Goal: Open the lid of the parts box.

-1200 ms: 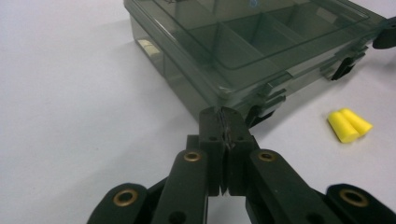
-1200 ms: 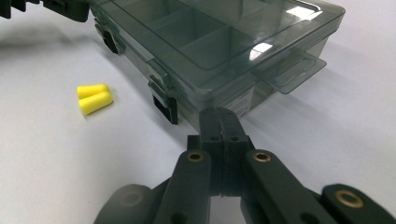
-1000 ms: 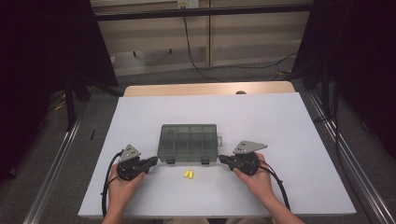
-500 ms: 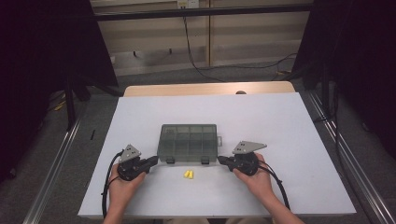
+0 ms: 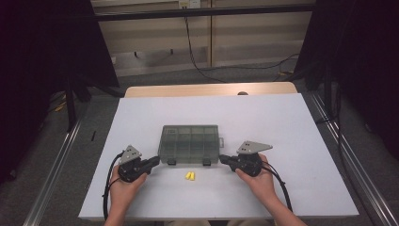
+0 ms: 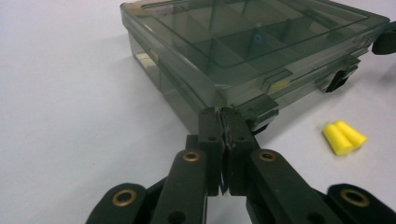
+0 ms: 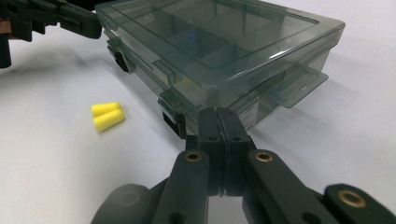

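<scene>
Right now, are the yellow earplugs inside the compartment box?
No: the two yellow earplugs lie on the white table just in front of the closed compartment box.

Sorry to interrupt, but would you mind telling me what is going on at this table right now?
A person sits at a white table with a two-jaw gripper in each hand. The left gripper and the right gripper are both shut and empty, each pointing at a near corner of a closed, smoky clear compartment box. Its two front latches look fastened. Two yellow earplugs lie side by side on the table in front of the box, untouched.
</scene>
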A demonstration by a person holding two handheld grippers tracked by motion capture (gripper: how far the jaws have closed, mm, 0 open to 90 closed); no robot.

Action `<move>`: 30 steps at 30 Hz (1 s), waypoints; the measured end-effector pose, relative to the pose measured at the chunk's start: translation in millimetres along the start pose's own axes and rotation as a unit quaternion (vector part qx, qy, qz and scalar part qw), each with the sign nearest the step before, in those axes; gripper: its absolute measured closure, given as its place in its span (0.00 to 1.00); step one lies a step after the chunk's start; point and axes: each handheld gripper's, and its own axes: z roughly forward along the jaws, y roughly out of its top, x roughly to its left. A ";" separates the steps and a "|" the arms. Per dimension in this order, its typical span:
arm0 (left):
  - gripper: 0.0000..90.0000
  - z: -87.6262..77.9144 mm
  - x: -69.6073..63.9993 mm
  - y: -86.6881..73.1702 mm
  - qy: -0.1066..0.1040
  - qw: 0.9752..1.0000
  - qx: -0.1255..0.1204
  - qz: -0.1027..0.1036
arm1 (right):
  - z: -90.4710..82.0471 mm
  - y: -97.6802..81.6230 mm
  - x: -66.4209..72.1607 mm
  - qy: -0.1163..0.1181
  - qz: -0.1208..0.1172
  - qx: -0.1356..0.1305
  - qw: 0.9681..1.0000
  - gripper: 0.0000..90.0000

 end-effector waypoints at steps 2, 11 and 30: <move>0.98 0.1 -1.7 1.5 -0.001 1.000 -0.006 -0.002 | -0.8 0.9 0.6 0.000 0.000 -0.006 1.000 1.00; 0.97 -1.7 -3.6 8.2 0.002 0.999 -0.034 -0.015 | -2.9 5.3 3.2 -0.006 -0.006 -0.031 0.999 1.00; 0.86 0.2 -1.7 14.8 0.025 0.999 -0.038 -0.008 | 13.8 8.0 10.3 -0.029 -0.049 -0.030 0.998 1.00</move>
